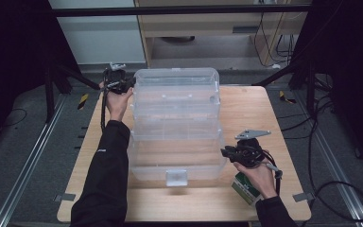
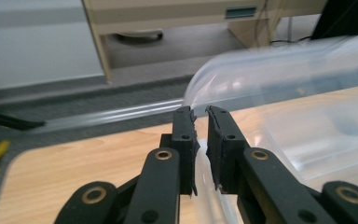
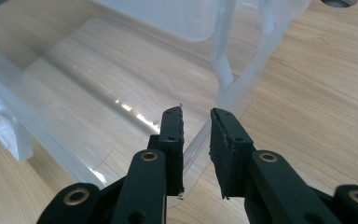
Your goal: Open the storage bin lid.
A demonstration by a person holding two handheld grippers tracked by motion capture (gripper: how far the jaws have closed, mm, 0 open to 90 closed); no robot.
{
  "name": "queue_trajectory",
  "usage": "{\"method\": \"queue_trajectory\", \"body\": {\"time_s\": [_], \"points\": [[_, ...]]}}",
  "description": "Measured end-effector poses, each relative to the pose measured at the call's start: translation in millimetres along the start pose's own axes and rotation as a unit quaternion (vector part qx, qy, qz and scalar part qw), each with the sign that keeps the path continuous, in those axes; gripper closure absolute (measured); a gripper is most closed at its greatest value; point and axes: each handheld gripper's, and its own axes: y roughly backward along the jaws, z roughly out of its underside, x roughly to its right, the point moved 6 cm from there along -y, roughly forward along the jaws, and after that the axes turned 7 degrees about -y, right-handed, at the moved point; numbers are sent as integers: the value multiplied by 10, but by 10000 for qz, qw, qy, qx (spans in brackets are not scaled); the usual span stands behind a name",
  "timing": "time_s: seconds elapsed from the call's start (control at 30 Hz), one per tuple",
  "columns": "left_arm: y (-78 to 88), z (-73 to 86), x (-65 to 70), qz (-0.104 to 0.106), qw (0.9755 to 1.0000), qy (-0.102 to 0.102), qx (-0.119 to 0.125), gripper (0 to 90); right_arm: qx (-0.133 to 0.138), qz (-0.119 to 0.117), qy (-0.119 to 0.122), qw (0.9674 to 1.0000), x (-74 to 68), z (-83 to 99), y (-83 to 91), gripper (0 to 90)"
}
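The high view is showing a clear plastic storage box (image 1: 175, 127) sitting in the middle of the wooden table (image 1: 246, 106), its long axis running away from the person, with what looks like its lid standing open at the far end and a small latch tab (image 1: 176, 177) hanging at the near edge. The left gripper (image 1: 123, 85) is working at the far left corner of the box, and the right gripper (image 1: 229, 153) is working at the near right corner, so the two are holding it diagonally across from each other. In the left gripper view, the left gripper (image 2: 200, 112) is pinching the thin rim of the box (image 2: 279, 93) between nearly closed jaws, with the wall running straight ahead from the claw. In the right gripper view, the right gripper (image 3: 196, 112) is straddling the box's rim (image 3: 200, 135) with a narrow gap; whether its pads are actually pressing is hard to make out, since the plastic is transparent. Any coming lift or shift is depending on both claws staying aligned with the rim. A green and white packet (image 1: 244, 187) is lying just under the right hand (image 1: 255, 172), partly covered.
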Motion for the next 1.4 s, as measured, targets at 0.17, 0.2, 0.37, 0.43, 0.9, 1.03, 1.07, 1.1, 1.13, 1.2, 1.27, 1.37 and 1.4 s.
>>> {"method": "queue_trajectory", "body": {"time_s": [0.17,0.2,0.37,0.43,0.9,1.03,1.07,1.1,1.13,1.2,1.27,1.37,1.4], "points": [[148,114,-81,40,10000,64,26,808,-50,-38,-59,10000,-2,0,-8,735],[205,130,-90,38,10000,7,23,802,-55,-37,-59,10000,-2,1,-8,735],[593,193,-56,216,9995,-111,210,742,-33,-92,-86,9999,8,2,-7,733],[725,226,-22,282,9991,-145,274,726,-41,-100,-104,9999,9,3,-6,733],[1390,644,251,730,9964,-330,293,591,-48,-140,-120,9998,18,0,-6,731],[1496,784,315,765,9962,-301,277,584,-53,-144,-141,9998,16,1,-6,731],[1512,831,335,752,9964,-309,254,583,-48,-140,-119,9998,18,0,-7,731],[1523,873,356,736,9964,-348,222,583,-53,-141,-130,9998,16,1,-6,731],[1538,918,373,695,9967,-376,188,583,-53,-143,-129,9998,16,0,-6,730],[1560,1007,430,789,9960,-394,109,583,-47,-143,-122,9998,18,-2,-8,731],[1581,1086,483,799,9958,-443,66,584,-56,-144,-134,9998,16,0,-6,730],[1594,1176,542,813,9955,-492,5,587,-49,-146,-127,9998,18,-1,-8,731],[1596,1201,557,818,9952,-530,-76,589,-56,-143,-137,9998,16,0,-6,730]]}}
